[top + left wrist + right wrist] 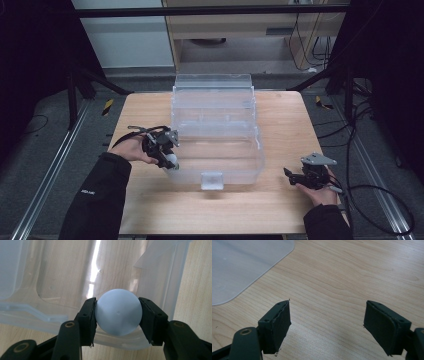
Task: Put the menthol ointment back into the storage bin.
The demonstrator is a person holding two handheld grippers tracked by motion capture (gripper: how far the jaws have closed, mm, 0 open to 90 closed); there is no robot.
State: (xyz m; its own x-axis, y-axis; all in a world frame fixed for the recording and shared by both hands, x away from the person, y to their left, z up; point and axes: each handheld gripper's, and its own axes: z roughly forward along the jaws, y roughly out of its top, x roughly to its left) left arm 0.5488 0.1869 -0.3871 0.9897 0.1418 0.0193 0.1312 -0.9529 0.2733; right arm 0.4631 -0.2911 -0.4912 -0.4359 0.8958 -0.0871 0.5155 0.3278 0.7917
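A pale blue ball (118, 312) sits clamped between the two black pads of my left gripper (117, 315), just over the near rim of a clear plastic box (62, 277). In the high view the left gripper (169, 159) hangs at the box's (215, 130) front left corner with the ball (171, 159) in it. My right gripper (327, 325) stands open over bare wood, nothing between its pads. It rests at the table's right front (290, 175), clear of the box.
The clear box has its lid raised at the back and a latch (212, 180) at the front. The wooden table (150, 200) is bare at its front. Cables trail on the floor to the right.
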